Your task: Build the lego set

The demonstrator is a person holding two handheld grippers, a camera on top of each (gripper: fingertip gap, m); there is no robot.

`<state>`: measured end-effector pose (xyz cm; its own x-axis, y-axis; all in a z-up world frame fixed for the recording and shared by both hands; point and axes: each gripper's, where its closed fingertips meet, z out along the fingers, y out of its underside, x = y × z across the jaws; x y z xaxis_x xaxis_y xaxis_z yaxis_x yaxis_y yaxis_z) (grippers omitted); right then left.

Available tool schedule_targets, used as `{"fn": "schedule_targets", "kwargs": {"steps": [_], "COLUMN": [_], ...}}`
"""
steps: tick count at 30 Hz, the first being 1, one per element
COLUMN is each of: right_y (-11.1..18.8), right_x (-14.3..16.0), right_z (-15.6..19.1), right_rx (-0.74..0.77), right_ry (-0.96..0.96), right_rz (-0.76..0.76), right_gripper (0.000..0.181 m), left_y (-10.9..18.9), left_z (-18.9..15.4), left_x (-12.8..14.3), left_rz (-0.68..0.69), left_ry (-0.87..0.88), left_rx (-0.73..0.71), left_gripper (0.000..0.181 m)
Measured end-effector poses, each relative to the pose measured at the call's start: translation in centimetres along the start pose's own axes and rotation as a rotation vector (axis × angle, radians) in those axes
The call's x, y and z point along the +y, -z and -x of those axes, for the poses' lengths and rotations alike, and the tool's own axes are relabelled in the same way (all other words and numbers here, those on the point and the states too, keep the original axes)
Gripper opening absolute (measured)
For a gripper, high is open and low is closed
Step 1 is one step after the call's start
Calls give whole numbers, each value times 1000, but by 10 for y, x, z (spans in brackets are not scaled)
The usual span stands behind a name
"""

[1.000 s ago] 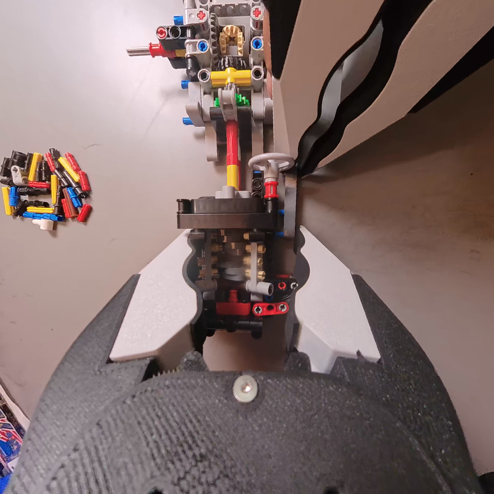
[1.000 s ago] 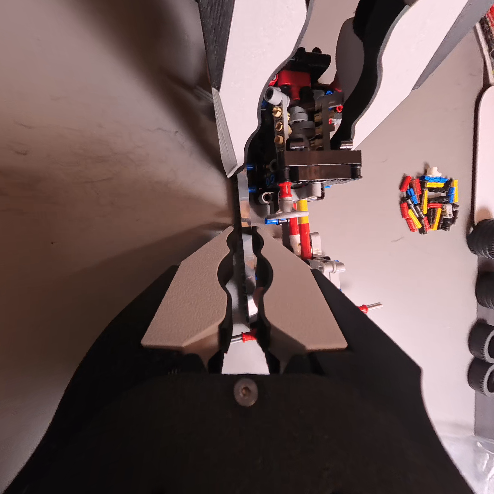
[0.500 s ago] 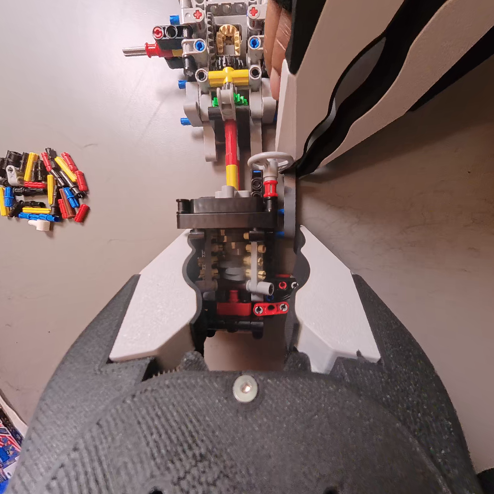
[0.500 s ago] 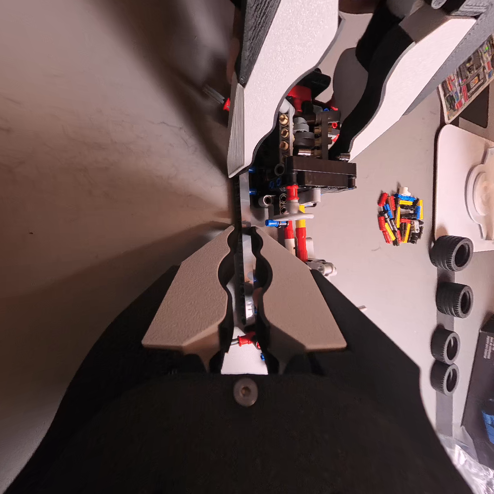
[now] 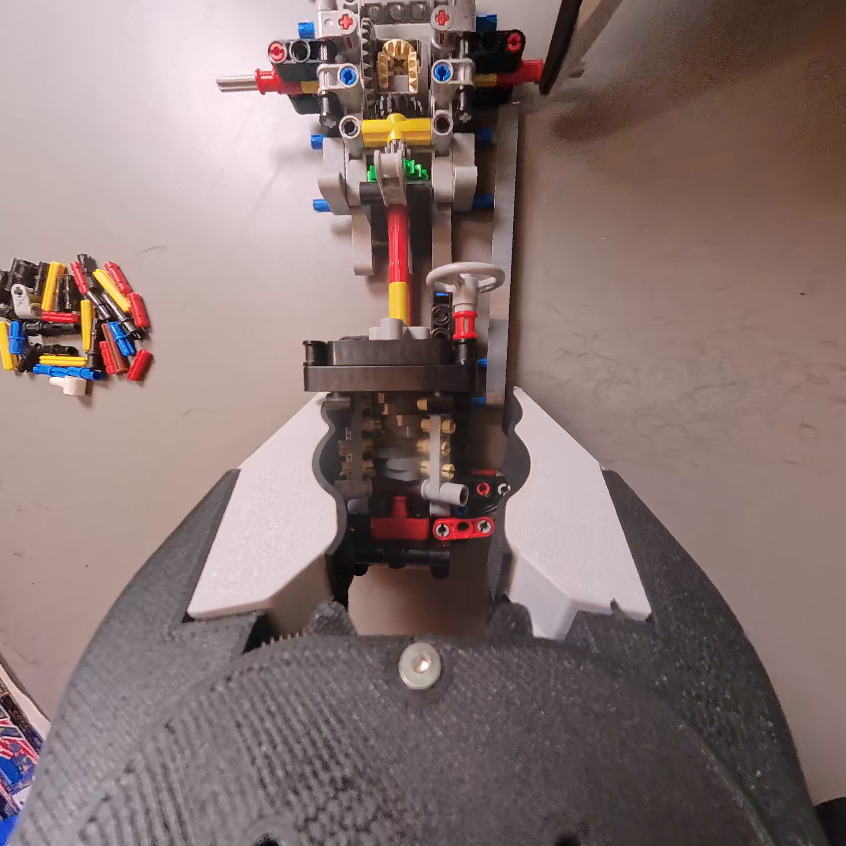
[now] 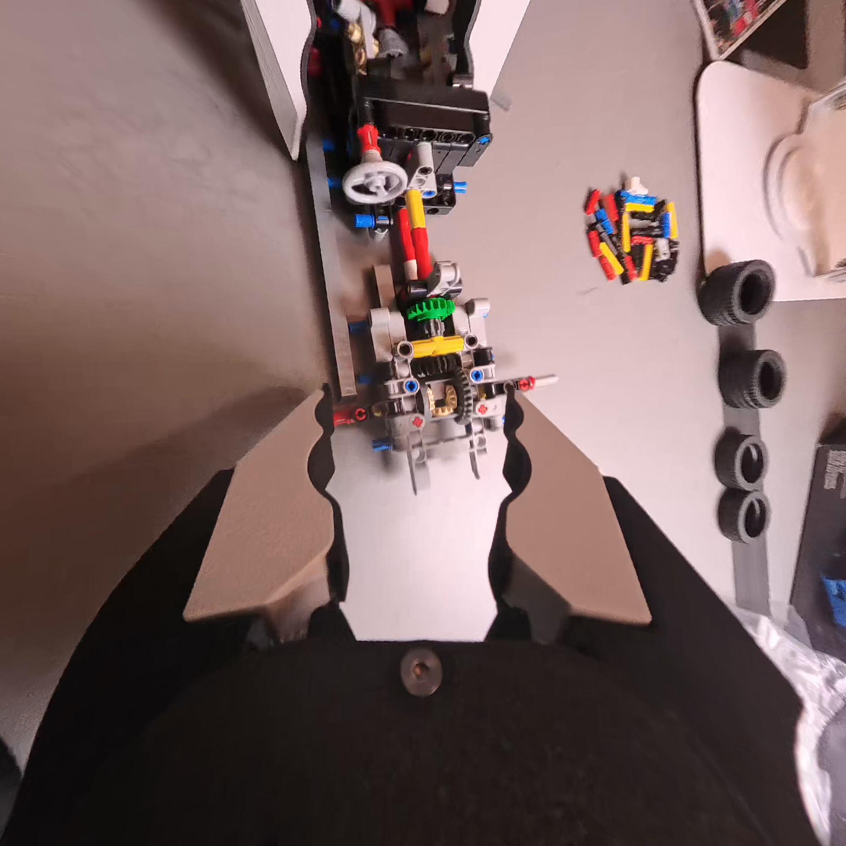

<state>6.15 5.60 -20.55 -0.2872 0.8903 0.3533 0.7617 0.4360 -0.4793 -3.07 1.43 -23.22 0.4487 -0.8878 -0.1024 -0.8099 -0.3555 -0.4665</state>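
The lego chassis lies on the table, with a grey steering wheel, a red and yellow shaft and a gear axle at its far end. My left gripper is shut on the chassis's dark engine end. A long grey beam runs along the chassis's right side. In the right wrist view the chassis lies ahead, and my right gripper is open and empty, its fingertips either side of the gear axle end. The left gripper's white fingers show at the top.
A pile of small coloured pins lies left of the chassis; it also shows in the right wrist view. Several black tyres line the right side beside a white tray. A black box and plastic bag sit lower right. Tip to tip, the grippers are about 11 cm apart.
My right gripper has let go of the grey beam, opened and drawn back to the axle end. The left gripper keeps its hold on the engine end.
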Motion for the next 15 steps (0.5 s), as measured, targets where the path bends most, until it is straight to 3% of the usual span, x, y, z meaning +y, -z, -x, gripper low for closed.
{"fn": "schedule_targets", "kwargs": {"steps": [1, 6, 11, 15], "right_y": [-6, -25, -28, -28], "right_x": [1, -1, -1, 2], "right_z": [2, 2, 10, 11], "right_rx": [-24, -126, -268, -317], "right_ry": [1, 55, 176, 196], "right_rz": [4, 44, 114, 154], "right_gripper": [76, 92, 77, 75], "left_y": [0, 0, 0, 0], "left_z": [0, -3, -4, -5], "left_x": [0, 0, 0, -1], "left_rz": [1, 3, -1, -2], "left_ry": [-3, -12, -22, -22], "left_rx": [2, 11, 18, 15], "left_gripper": [71, 71, 71, 71]}}
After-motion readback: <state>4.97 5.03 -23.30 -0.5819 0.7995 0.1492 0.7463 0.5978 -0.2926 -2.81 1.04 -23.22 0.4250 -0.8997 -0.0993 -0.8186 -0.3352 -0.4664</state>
